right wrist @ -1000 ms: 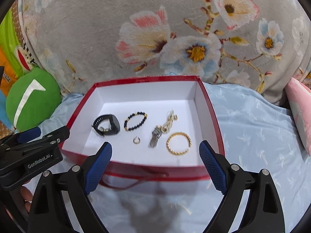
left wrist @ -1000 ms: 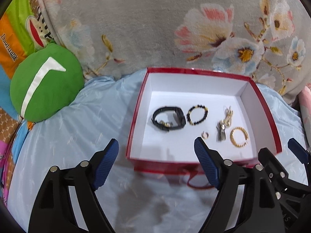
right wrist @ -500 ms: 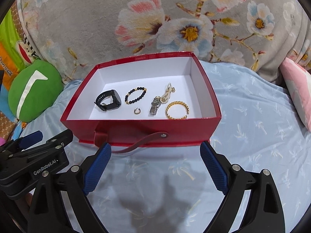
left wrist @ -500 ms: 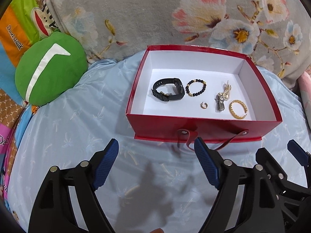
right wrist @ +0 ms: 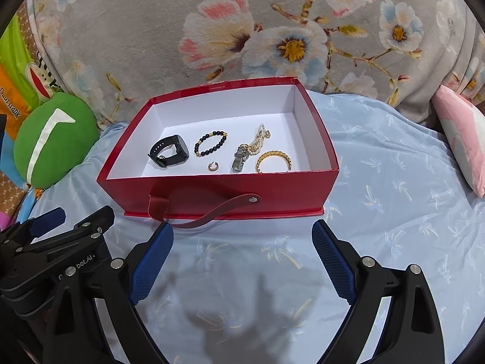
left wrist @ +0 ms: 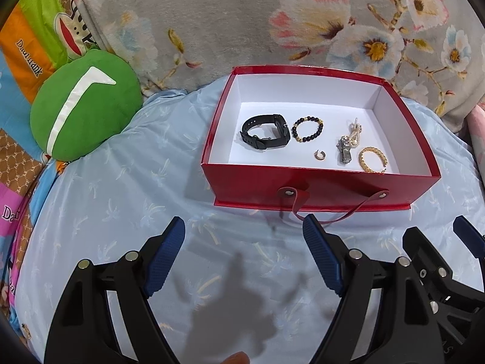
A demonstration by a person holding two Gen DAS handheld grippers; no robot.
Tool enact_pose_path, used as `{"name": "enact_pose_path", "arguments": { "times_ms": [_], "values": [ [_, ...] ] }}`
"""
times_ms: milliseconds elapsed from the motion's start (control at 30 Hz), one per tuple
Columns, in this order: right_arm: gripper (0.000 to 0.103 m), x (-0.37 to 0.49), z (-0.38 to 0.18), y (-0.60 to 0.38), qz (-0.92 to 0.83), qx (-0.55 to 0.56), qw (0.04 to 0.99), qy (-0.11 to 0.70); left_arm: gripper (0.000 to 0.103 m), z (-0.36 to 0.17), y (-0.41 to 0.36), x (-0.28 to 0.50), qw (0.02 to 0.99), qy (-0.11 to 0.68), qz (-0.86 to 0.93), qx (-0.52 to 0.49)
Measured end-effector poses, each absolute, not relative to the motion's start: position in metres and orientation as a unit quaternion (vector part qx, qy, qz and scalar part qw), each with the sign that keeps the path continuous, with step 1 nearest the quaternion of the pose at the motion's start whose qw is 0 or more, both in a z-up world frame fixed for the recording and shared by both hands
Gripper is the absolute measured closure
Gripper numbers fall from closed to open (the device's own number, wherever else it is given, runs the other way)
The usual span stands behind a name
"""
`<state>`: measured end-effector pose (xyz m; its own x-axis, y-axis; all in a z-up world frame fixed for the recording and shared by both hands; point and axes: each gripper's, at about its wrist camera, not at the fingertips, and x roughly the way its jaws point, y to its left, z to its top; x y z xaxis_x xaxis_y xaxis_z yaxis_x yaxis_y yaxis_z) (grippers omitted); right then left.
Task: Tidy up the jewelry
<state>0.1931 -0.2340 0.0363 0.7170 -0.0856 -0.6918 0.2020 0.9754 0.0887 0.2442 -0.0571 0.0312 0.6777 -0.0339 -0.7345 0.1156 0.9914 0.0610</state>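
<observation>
Left wrist view shows a red box (left wrist: 318, 182) sitting open on a pale blue bedspread (left wrist: 121, 206), and all the jewelry in sight lies on its white floor: a black watch (left wrist: 266, 132) at the left, a dark beaded bracelet (left wrist: 307, 129) just beside it, a small ring (left wrist: 319, 155) nearer the front wall, a silver watch (left wrist: 344, 151) touching a string of pearls (left wrist: 354, 133), and a gold bracelet (left wrist: 372, 160) at the right. The left gripper (left wrist: 242, 256) hangs over the bedspread in front of the box with its fingers spread wide and nothing between them. In the right wrist view the right gripper (right wrist: 242, 257) is likewise held in front of the box, fingers apart and empty, with the box's strap handle (right wrist: 209, 214) drooping onto the cloth just ahead of them. A green cushion (left wrist: 81, 112) and a flowered blanket (left wrist: 242, 24) lie behind (neither seems part of the job). No loose pieces show on the bedspread, so the jewelry already sits gathered in the box; this fits a sorting that is done as well as one where pieces are to be taken out or rearranged, and the pictures do not settle which. Any further reach would have to clear the front wall and pinch small, slippery items, the pearls and silver watch being tangled close together.
</observation>
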Motion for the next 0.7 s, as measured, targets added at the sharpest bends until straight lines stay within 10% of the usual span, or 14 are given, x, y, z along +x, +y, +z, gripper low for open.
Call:
{"name": "enact_pose_path", "arguments": {
  "times_ms": [700],
  "values": [
    [0.013, 0.1879, 0.036, -0.2316, -0.083, 0.072, 0.924, 0.367, 0.026, 0.0309, -0.0535, 0.2393, 0.916, 0.397, -0.028, 0.054]
  ]
}}
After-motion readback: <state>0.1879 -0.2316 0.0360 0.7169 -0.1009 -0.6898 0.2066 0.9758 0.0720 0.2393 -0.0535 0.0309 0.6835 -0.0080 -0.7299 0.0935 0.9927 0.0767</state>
